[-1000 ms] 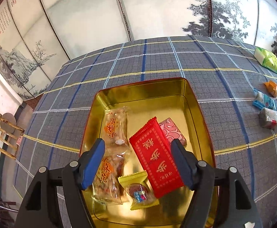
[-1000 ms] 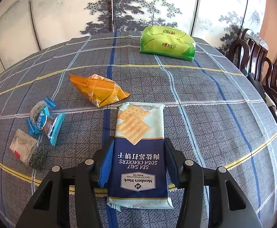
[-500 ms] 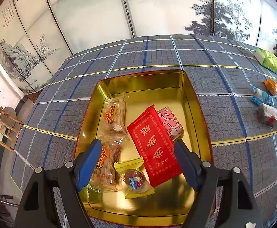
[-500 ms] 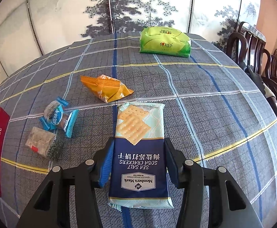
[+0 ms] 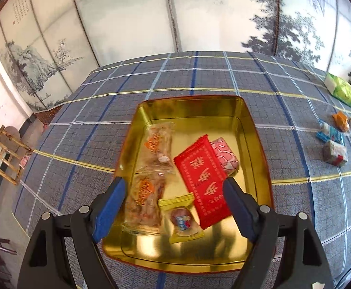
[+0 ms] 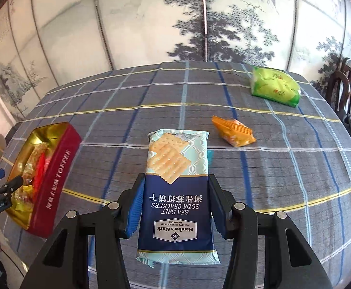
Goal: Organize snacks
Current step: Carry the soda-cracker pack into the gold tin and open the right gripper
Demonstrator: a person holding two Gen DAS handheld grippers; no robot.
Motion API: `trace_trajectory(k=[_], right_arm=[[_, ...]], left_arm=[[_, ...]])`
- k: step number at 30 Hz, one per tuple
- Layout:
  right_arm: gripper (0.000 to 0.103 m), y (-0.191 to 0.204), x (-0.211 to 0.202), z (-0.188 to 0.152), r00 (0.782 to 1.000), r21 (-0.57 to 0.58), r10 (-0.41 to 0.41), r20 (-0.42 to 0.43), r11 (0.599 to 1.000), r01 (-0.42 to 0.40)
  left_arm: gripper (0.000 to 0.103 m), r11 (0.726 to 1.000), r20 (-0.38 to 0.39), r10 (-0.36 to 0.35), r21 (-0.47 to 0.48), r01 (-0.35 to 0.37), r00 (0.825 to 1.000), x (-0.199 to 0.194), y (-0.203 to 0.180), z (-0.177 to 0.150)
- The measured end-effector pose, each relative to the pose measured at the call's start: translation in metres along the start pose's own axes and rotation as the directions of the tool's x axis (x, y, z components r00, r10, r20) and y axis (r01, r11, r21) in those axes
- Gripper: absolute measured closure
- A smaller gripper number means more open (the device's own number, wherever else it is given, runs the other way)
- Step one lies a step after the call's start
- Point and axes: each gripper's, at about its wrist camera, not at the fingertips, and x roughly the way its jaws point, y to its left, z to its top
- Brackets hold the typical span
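A gold tin (image 5: 254,130) with red outer walls sits on the plaid cloth and holds a red packet (image 5: 203,180), a pink wrapped block (image 5: 224,156), two clear pastry packs (image 5: 155,147) and a yellow candy pack (image 5: 182,219). My left gripper (image 5: 175,202) is open and empty above the tin's near end. My right gripper (image 6: 175,202) is shut on a blue soda cracker pack (image 6: 175,185) and holds it above the cloth. The tin (image 6: 55,175) is to its left.
On the cloth lie a green bag (image 6: 274,86), an orange packet (image 6: 233,132), and, in the left wrist view, a blue-and-white packet (image 5: 329,133) and a grey-and-red packet (image 5: 334,154). Dark wooden chairs (image 6: 348,89) stand at the right. A painted screen stands behind the table.
My right gripper has lifted the cracker pack and swung left, bringing the tin into its view. My left gripper has pulled back and up from the tin, staying open.
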Motion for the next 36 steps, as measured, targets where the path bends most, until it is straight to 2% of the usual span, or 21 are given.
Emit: trace_trajectory(k=[8,14,18,24,36], right_arm=[[0.053,0.081,0.005,0.009,0.988,-0.097,0.152,-0.008,0.984,-0.152],[0.053,0.158,0.020,0.006,0.960,-0.188,0.273,-0.068,0.941,-0.281],[0.053,0.202,0.034,-0.004,0.943,-0.248,0.313,-0.116,0.910,-0.332],[0.053,0.235,0.057,-0.018,0.928,-0.269,0.322,-0.190,0.892,-0.364],[0.052,0.259,0.071,-0.037,0.916,-0.301,0.323,-0.236,0.872,-0.385]], left_arm=[[0.023,0.990,0.007,0.060,-0.130,-0.058,0.998,-0.012,0.054,0.002],[0.023,0.972,-0.016,0.113,-0.203,-0.114,0.993,-0.018,0.093,-0.006],[0.023,0.961,-0.029,0.139,-0.237,-0.142,0.990,-0.021,0.112,-0.012],[0.023,0.952,-0.037,0.158,-0.260,-0.162,0.987,-0.027,0.131,-0.019],[0.023,0.953,-0.046,0.145,-0.261,-0.152,0.988,-0.026,0.132,-0.023]])
